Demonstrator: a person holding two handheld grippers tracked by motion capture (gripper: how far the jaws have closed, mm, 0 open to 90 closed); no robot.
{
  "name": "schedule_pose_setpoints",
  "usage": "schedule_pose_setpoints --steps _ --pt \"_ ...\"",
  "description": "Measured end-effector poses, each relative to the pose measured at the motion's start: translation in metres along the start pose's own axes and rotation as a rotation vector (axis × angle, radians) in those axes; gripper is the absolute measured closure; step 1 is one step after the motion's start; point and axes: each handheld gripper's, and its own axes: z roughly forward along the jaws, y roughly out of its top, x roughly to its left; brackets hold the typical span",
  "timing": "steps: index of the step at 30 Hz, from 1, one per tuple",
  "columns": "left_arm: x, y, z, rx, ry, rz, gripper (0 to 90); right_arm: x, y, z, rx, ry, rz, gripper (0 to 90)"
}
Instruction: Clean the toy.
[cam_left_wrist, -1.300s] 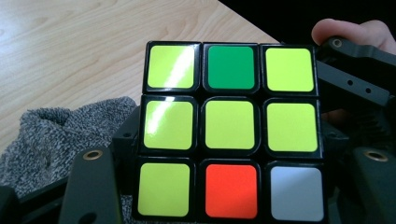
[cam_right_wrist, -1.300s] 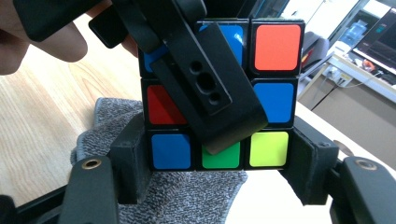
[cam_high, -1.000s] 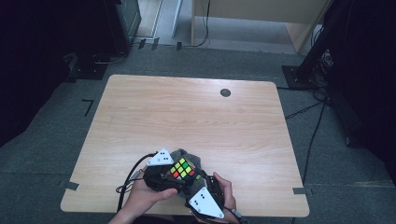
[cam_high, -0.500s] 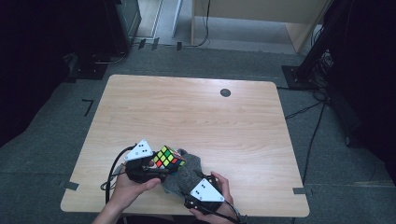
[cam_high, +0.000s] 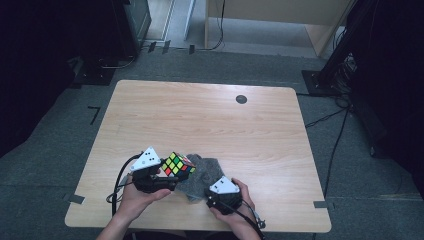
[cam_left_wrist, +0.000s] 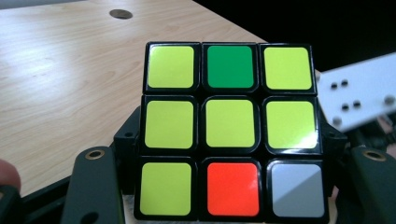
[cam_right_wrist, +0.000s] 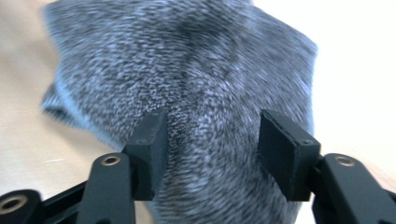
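Between the jaws of the left gripper (cam_high: 159, 184) sits the cube (cam_high: 178, 164), clamped by its two sides. The left gripper view looks straight at its mostly yellow face (cam_left_wrist: 229, 130), with one green tile at 12 o'clock of the centre, one red at 6 o'clock and one white at the lower right corner. From above, the cube is lifted off the table (cam_high: 210, 120), just at 10 o'clock of the cloth (cam_high: 197, 176).

The right gripper (cam_right_wrist: 212, 149) has its jaws part open and they have just been closing — the grey cloth (cam_right_wrist: 187, 70) runs between them, but the pads do not yet appear to press on it. From above, this gripper (cam_high: 212, 196) lies at 5 o'clock of the cloth, near the table's front edge. The picture is blurred, so contact at the pads cannot be fully settled.

Step in hand, as judged: the cube is held up and presented while the other gripper takes hold of the cloth — most likely to wipe the cube.

Next move calls for:
- closing the right jaws fully on a fold of cloth, not on a single loose edge;
- lifting the cloth clear of the table;
- bringing it to the cube's exposed face while the left grip holds steady.

A dark round hole (cam_high: 241, 99) lies well apart at the far side, at 1 o'clock of the cube.
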Motion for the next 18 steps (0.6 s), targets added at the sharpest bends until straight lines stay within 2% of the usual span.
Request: schedule_pose_setpoints --steps 3,6,9,11,12,14,17,18 --pt "0.006 0.002 0.006 -0.003 0.03 0.021 34.0 -0.021 0.002 0.003 0.011 -0.044 0.009 49.5" --pt "0.017 0.003 0.014 -0.02 0.059 0.028 34.0 -0.04 0.008 0.005 0.012 -0.053 0.04 49.8" --pt "0.032 0.002 0.024 -0.044 0.089 0.022 34.0 -0.055 0.023 0.001 -0.043 -0.04 0.09 44.2" --pt "0.042 0.0 0.033 -0.056 0.099 0.004 34.0 -0.059 0.033 0.001 -0.073 -0.012 0.111 38.0" --pt "0.046 -0.002 0.037 -0.058 0.111 0.004 34.0 -0.06 0.037 0.004 -0.071 0.013 0.121 35.0" --pt "0.05 -0.008 0.043 -0.055 0.124 0.034 34.1 -0.059 0.041 0.013 -0.039 0.073 0.139 29.3" --pt "0.05 -0.018 0.046 -0.076 0.125 0.101 34.1 -0.051 0.038 0.027 0.001 0.105 0.126 26.6" --pt "0.05 -0.02 0.046 -0.082 0.127 0.12 34.1 -0.048 0.037 0.03 0.002 0.114 0.119 28.5"
